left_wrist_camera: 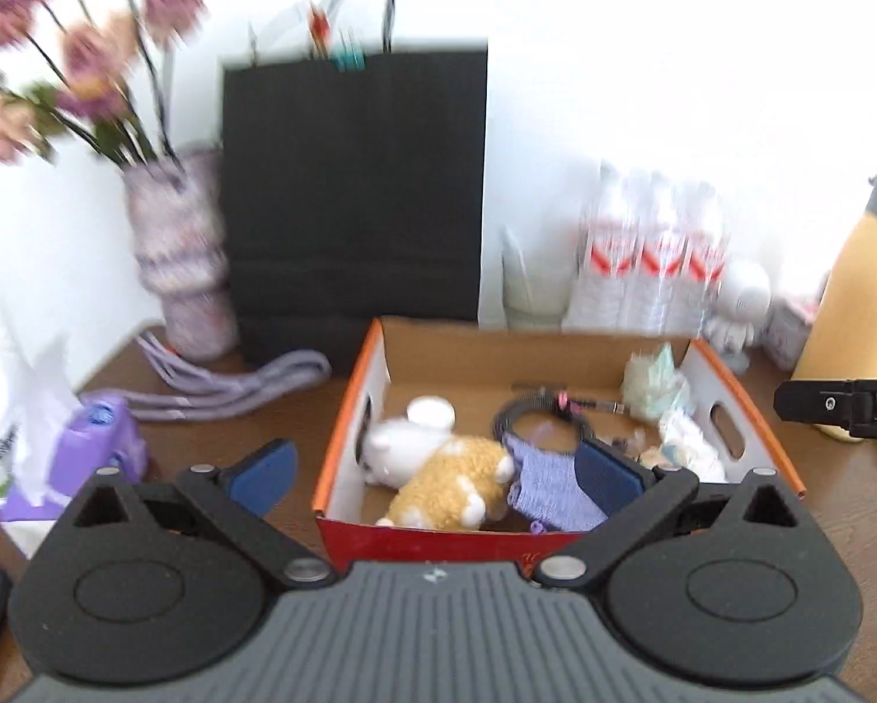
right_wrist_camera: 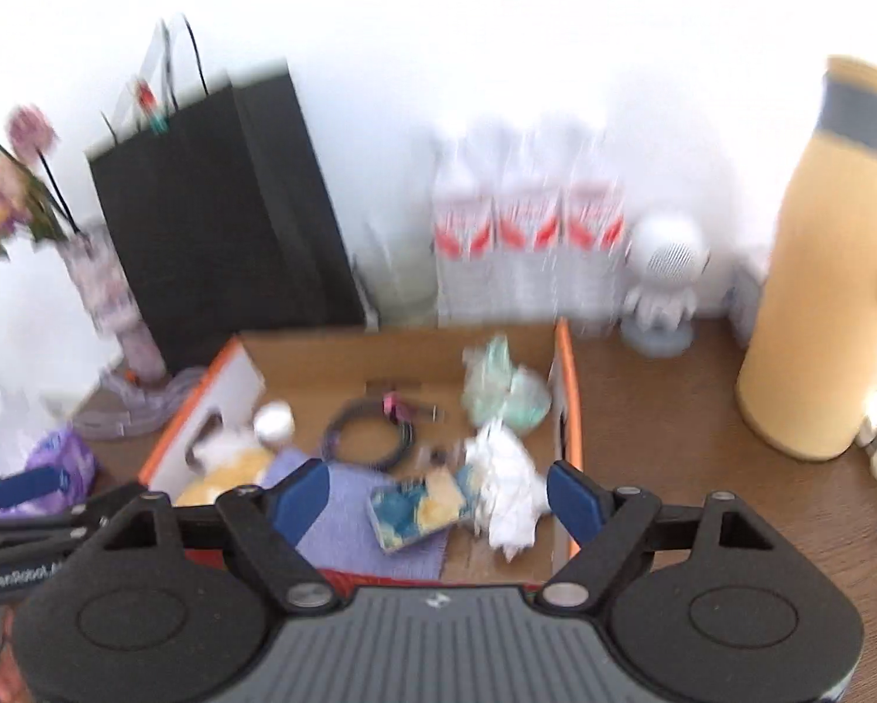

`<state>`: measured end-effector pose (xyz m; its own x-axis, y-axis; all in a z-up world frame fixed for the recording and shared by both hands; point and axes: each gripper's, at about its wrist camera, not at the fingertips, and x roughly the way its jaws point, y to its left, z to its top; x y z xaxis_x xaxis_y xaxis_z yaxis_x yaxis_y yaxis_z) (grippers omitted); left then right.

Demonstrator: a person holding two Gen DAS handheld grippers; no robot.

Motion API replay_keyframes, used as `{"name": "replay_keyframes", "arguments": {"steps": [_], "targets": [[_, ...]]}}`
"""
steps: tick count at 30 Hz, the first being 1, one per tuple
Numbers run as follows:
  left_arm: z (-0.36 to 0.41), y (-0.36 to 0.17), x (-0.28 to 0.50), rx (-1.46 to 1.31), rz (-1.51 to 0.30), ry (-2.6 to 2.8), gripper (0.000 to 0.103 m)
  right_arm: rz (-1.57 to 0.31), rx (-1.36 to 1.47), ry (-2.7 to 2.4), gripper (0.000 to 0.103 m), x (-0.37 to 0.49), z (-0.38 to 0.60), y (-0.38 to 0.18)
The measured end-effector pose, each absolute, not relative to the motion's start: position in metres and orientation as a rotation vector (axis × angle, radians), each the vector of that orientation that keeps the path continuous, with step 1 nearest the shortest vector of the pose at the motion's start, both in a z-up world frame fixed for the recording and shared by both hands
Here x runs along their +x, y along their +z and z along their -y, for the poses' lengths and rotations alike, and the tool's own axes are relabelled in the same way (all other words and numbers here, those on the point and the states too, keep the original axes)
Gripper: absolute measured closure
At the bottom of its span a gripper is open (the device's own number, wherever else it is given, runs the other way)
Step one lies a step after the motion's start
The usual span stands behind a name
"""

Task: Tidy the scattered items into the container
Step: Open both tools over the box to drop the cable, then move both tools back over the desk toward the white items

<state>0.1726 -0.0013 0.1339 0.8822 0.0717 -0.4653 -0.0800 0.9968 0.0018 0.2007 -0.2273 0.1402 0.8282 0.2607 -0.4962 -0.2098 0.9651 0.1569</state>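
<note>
An orange-rimmed cardboard box (left_wrist_camera: pixel 731 372) (right_wrist_camera: pixel 568 386) sits on the brown table. Inside lie a tan-and-white plush toy (left_wrist_camera: pixel 438 471) (right_wrist_camera: pixel 227 468), a purple knit cloth (left_wrist_camera: pixel 546 486) (right_wrist_camera: pixel 356 521), a coiled black cable (left_wrist_camera: pixel 532 413) (right_wrist_camera: pixel 371 430), a green crumpled wrapper (left_wrist_camera: pixel 655 381) (right_wrist_camera: pixel 505 386), white crumpled paper (left_wrist_camera: pixel 690 445) (right_wrist_camera: pixel 508 489) and a blue-yellow card (right_wrist_camera: pixel 417 507). My left gripper (left_wrist_camera: pixel 438 468) is open and empty over the box's near left part. My right gripper (right_wrist_camera: pixel 438 501) is open and empty over the box's near right part.
A black paper bag (left_wrist_camera: pixel 356 187) (right_wrist_camera: pixel 221 222), a vase of flowers (left_wrist_camera: pixel 180 258), a pack of water bottles (left_wrist_camera: pixel 649 258) (right_wrist_camera: pixel 526 246), a white figurine (right_wrist_camera: pixel 664 287) and a yellow bottle (right_wrist_camera: pixel 825 269) stand behind and beside the box. A purple tissue pack (left_wrist_camera: pixel 95 445) and lilac strap (left_wrist_camera: pixel 233 386) lie left.
</note>
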Motion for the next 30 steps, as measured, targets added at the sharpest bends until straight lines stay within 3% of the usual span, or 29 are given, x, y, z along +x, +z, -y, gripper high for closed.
{"name": "replay_keyframes", "arguments": {"steps": [3, 6, 20, 30], "targets": [[0.008, 0.129, 0.110, -0.033, -0.247, 0.023, 0.000, -0.348, 0.090, 0.257, 0.014, 0.149, 0.231, 0.133], [0.018, 0.121, 0.069, -0.035, -0.179, 0.021, 0.000, -0.280, 0.091, 0.256, 0.013, 0.113, 0.230, 0.123], [0.010, 0.078, -0.067, -0.118, -0.251, 0.067, 0.000, -0.362, 0.056, 0.309, 0.012, -0.035, 0.211, 0.066], [0.005, 0.059, -0.084, -0.151, -0.319, 0.033, 0.000, -0.398, 0.018, 0.251, 0.013, -0.069, 0.209, 0.056]]}}
